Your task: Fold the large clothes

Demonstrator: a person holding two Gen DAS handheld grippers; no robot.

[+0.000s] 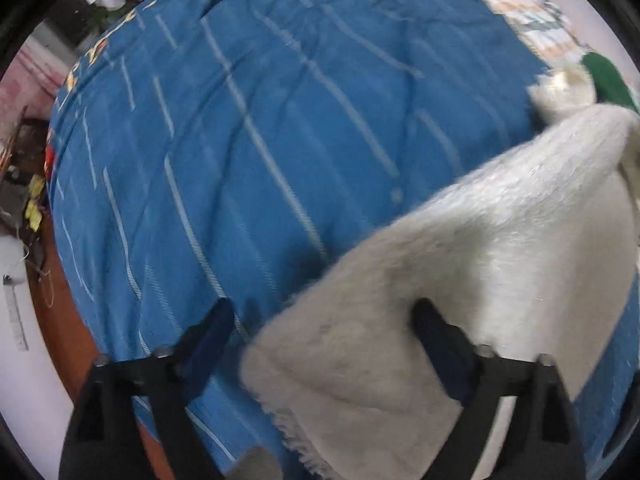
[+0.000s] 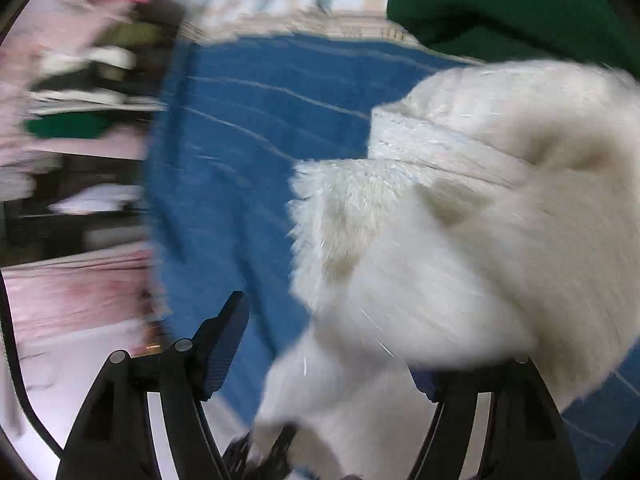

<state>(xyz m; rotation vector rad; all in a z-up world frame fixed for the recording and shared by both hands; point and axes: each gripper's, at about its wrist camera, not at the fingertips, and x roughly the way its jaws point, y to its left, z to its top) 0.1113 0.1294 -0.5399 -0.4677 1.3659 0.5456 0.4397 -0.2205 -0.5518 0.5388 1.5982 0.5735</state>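
Handling a white fuzzy garment on a bed with a blue striped cover. Left gripper: jaws spread wide; the garment's lower edge lies between them and drapes over the right finger, nothing pinched. Right gripper: jaws also wide apart; the garment bulks over the right finger and hides its tip; no pinch visible, so released as far as I can tell. Right view heavily motion-blurred.

Garment position: bunched, at the right side of the bed in the left view, resting on the cover, not spread flat. A green item lies beyond it.

Judgement: early step, laying out or re-grasping before a fold. No clean fold line visible yet.

Next move calls for each gripper to close on a separate edge or corner, then pull the garment taut and flat on the cover before folding.
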